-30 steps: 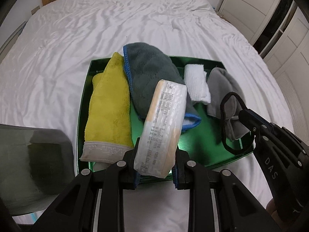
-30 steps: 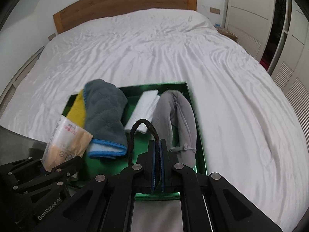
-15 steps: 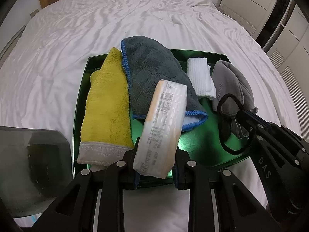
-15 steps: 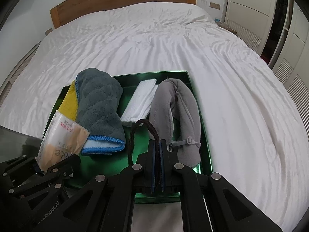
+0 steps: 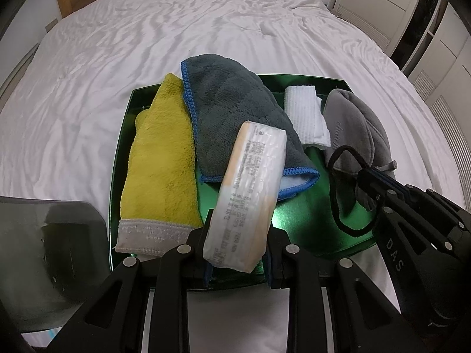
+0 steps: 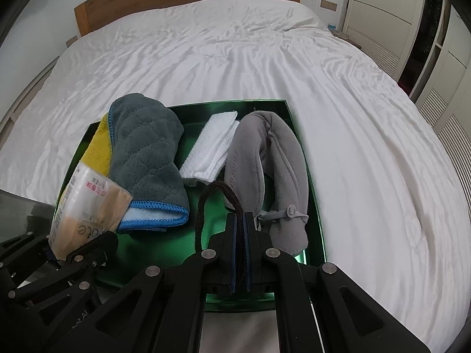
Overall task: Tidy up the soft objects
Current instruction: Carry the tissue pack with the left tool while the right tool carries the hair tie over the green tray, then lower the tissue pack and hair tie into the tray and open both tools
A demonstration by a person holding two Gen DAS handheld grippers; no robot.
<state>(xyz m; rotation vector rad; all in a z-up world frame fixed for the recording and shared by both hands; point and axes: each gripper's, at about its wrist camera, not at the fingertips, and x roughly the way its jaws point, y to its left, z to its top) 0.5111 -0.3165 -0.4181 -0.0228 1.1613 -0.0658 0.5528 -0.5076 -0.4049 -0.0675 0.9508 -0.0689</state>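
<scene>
A green tray (image 5: 297,206) (image 6: 212,108) lies on the white bed. In it lie a yellow towel (image 5: 160,161) (image 6: 97,144), a grey blue-edged towel (image 5: 235,111) (image 6: 147,150), a folded white cloth (image 5: 306,114) (image 6: 213,147) and a grey neck pillow (image 5: 353,129) (image 6: 279,176). My left gripper (image 5: 238,253) is shut on a tissue pack (image 5: 250,194) (image 6: 85,206), held over the tray's near edge. My right gripper (image 6: 240,226) (image 5: 368,176) is shut on a black hair tie (image 6: 206,206) (image 5: 335,194) above the tray's near right part.
The white bed sheet (image 6: 235,44) spreads all around the tray. A wooden headboard (image 6: 188,0) is at the far end. White wardrobe doors (image 6: 382,6) stand at the right. A dark grey flat object (image 5: 50,253) sits at the near left.
Both grippers have moved forward over the tray with their loads; the tray and its cloths look larger and nearer. The grips have not changed.
</scene>
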